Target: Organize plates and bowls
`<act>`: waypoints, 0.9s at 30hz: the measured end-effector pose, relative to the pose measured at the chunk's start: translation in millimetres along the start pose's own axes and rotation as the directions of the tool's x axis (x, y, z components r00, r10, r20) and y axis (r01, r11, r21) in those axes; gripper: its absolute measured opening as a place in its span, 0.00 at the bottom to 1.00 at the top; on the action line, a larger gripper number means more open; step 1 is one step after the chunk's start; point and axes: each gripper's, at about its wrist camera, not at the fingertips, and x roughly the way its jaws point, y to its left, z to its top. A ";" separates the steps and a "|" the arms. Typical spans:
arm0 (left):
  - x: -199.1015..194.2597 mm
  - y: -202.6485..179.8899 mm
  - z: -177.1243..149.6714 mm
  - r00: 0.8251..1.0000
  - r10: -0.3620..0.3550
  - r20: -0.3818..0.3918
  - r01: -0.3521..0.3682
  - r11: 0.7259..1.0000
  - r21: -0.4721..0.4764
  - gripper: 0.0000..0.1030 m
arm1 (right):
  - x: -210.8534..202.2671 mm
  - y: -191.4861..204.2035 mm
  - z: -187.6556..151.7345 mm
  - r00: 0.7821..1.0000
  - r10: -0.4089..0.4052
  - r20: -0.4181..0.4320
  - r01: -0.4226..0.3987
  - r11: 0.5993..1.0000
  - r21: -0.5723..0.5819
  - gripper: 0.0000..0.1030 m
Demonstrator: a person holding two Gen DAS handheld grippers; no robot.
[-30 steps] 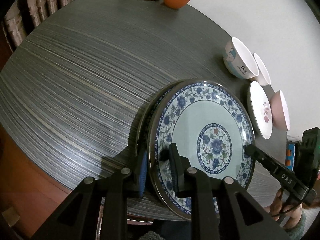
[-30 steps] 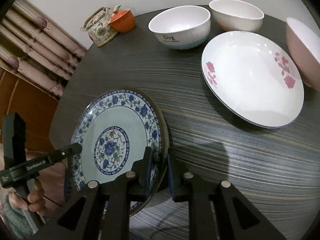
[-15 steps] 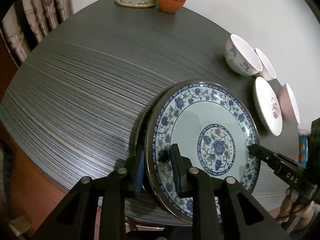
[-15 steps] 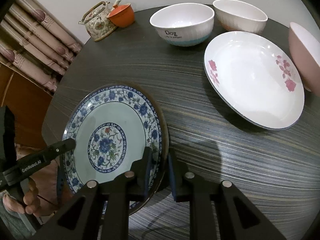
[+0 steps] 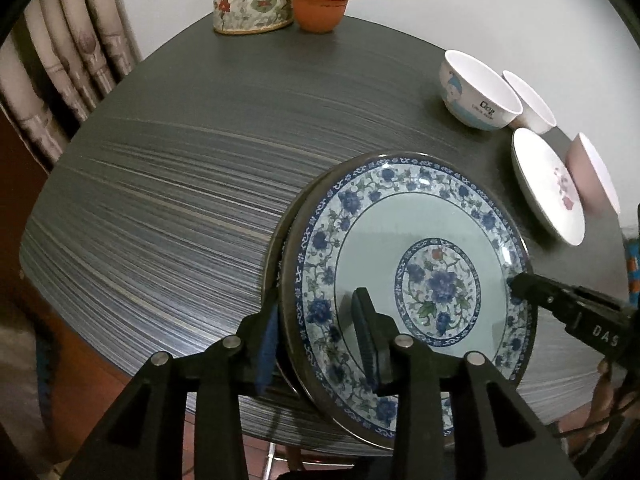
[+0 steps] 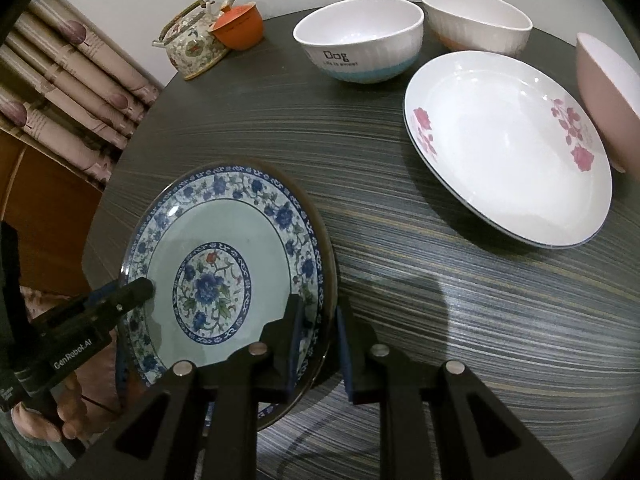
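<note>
progress: early, judging by the layout. The blue-and-white floral ceramic plate (image 5: 412, 276) lies on the dark striped round desk (image 5: 180, 184), seemingly on top of a second plate whose dark rim (image 5: 276, 248) peeks out on the side away from the right gripper. Nothing else looks stacked.
left to do: white shallow plate with pink flowers (image 6: 508, 148) lies alone, well beyond the right gripper; white bowl with blue base and "Dog" print (image 6: 360, 52), plain white ribbed bowl (image 6: 476, 24) and pink bowl (image 6: 604, 100) stand separately past it. Bowls probably still need nesting and that plate needs joining the stack.
left gripper (image 5: 320, 340): straddles the blue plate's near rim, one finger over the plate face, the blue-padded one outside the rim. Jaws have just been opening; a gap shows at the outer pad, so the grip reads as let go, plate still between the fingers.
right gripper (image 6: 316, 340): narrow opening, astride the opposite rim of the same plate, inner pad looks pressed on the face; outer pad contact is hard to confirm but it reads as clamped.
task object position: blue plate sits directly between both grippers, at the desk's near edge.
clutter: floral ceramic teapot (image 5: 256, 0) and orange lidded cup (image 5: 320, 6) far ahead of the left gripper, not involved.
</note>
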 end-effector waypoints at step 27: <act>-15.8 -21.7 -2.7 0.993 -0.023 0.115 0.014 0.997 0.080 0.55 | -53.9 -80.7 -30.0 0.993 0.013 0.118 -0.032 0.987 0.158 0.21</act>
